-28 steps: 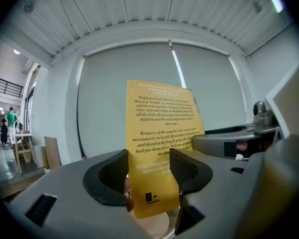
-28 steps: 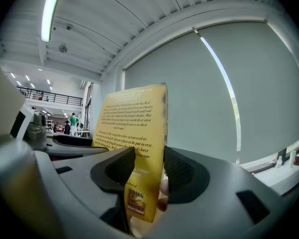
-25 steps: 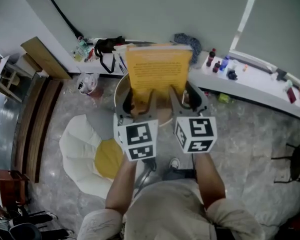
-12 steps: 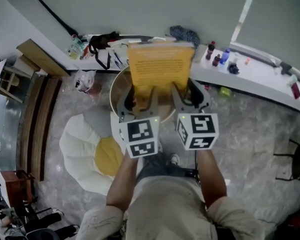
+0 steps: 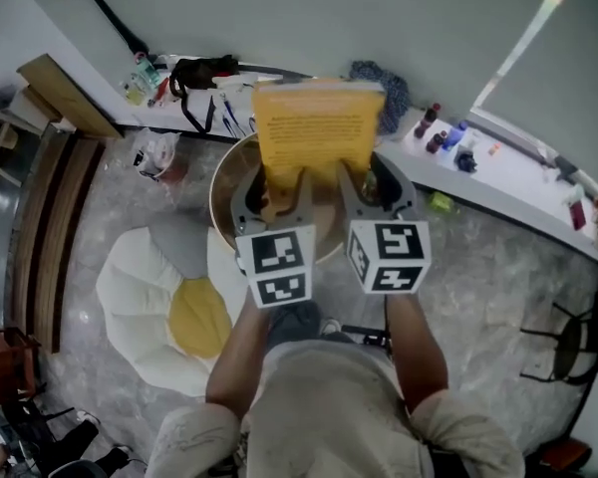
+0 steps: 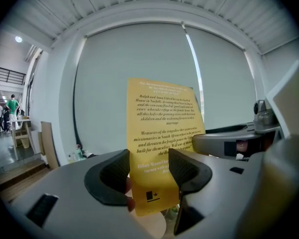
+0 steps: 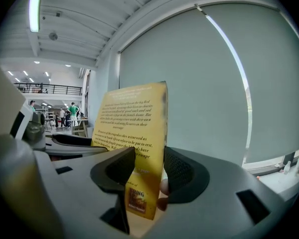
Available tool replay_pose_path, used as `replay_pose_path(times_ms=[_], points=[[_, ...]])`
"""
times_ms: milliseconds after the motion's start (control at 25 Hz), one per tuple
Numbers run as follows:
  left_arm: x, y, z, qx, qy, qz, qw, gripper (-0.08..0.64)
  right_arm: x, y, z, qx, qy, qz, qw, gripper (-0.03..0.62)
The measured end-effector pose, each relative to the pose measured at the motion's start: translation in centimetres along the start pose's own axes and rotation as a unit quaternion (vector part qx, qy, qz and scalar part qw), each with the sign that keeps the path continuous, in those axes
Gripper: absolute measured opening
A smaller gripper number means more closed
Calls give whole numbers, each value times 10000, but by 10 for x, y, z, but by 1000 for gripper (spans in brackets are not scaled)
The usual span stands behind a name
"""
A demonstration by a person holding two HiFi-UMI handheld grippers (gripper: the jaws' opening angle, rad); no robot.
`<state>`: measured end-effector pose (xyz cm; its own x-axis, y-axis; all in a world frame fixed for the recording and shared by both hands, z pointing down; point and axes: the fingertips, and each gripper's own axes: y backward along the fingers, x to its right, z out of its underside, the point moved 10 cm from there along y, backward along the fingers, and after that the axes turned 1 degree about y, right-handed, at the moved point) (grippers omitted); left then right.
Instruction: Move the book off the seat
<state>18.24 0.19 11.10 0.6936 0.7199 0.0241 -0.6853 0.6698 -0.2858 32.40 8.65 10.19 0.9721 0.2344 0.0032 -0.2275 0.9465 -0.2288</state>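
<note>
Both claws are clamped on the book (image 5: pixel 317 132). Left claw (image 5: pixel 274 195) presses its two dark pads on either face of the lower left part. Right claw (image 5: pixel 374 189) does the same on the lower right part. In each gripper view the yellow cover fills the gap btwn the pads.

Book stands upright, printed side toward the person, held up at 12 o'clock from the person's body. Its bottom edge shows free just below the pads. Under it in the head view sits a round wooden table (image 5: pixel 224 192); whether book and table touch can't be told from there.

Seat (image 5: pixel 135 297) is a white petal-shaped chair w/ a yellow cushion (image 5: pixel 199 317). It stands on the floor at approx 8 o'clock from the claws, well apart from the book, so the book is off it.

White counter (image 5: pixel 523 182) runs along the wall from approx 11 to 3 o'clock. It has a black bag (image 5: pixel 201 70) at 11 and small bottles (image 5: pixel 439 137) at 2. Blue cloth (image 5: pixel 384 83) lies just beside the book's top right corner. Wooden board (image 5: pixel 65 98) leans at 10 o'clock.
</note>
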Motion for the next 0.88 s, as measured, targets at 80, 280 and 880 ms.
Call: replay_pose_path(times_ms=[80,280,880], points=[[-22,-16,4,-80,97,-77,9999,253,-10,-28,-1,-108,69,-89,9999,193],[-68,-55,27,-429,277,-165,9986,250,-32,-90,17,-486,96,-230,9985,193],[-100,-177,128,-1873,815,-305,9784,252,-12,-221,121,-1843,-72,-601,9810,193]])
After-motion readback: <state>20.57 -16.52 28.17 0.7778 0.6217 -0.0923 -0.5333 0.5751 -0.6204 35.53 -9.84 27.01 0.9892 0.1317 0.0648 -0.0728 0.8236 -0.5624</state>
